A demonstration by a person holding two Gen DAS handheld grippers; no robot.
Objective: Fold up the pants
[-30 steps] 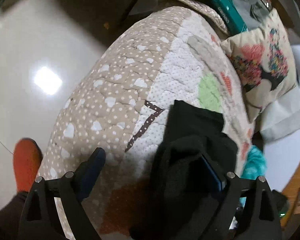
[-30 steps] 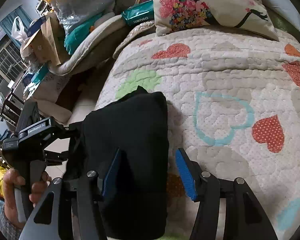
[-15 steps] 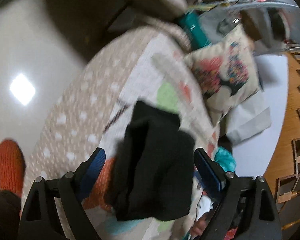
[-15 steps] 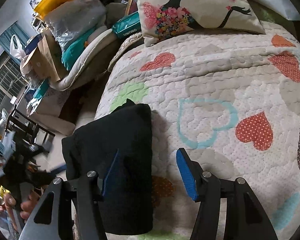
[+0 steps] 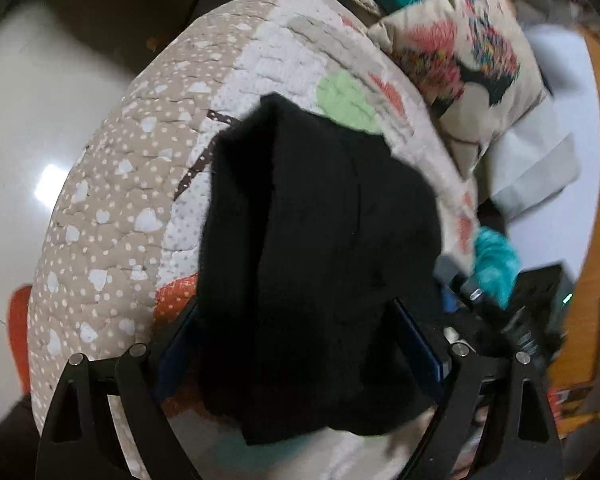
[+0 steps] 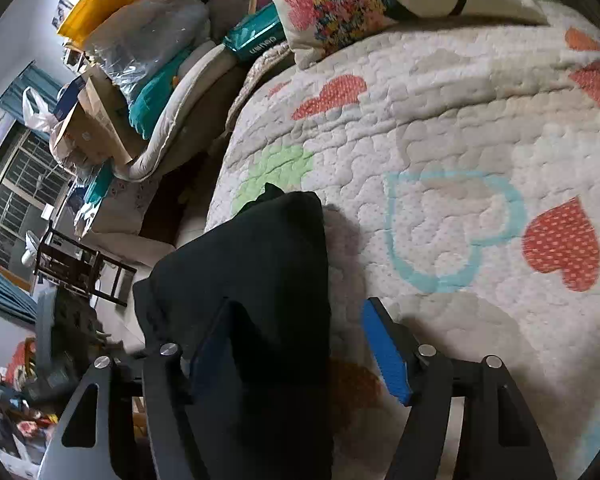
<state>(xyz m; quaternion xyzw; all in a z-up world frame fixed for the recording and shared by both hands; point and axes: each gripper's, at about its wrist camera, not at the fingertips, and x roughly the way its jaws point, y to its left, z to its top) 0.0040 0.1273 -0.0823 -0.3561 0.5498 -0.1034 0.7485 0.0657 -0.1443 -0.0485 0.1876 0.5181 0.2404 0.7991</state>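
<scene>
A flowered pillow (image 6: 364, 4) and heaped bags (image 6: 136, 44) crowd the head of a bed under a heart-print quilt (image 6: 480, 128). Folded black pants (image 6: 256, 280) lie near the quilt's edge, their long axis running from the tongs toward the pillow. Left tongs (image 5: 296, 344) spread wide, straddling the pants' near end. Right tongs (image 6: 296, 344) likewise released, pointing forward over the fabric's right edge.

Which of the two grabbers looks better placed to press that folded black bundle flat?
Probably the left gripper: the folded black pants lie centered between its open fingers. The right gripper sits off-center, over the bundle's edge and the bare quilt.
</scene>
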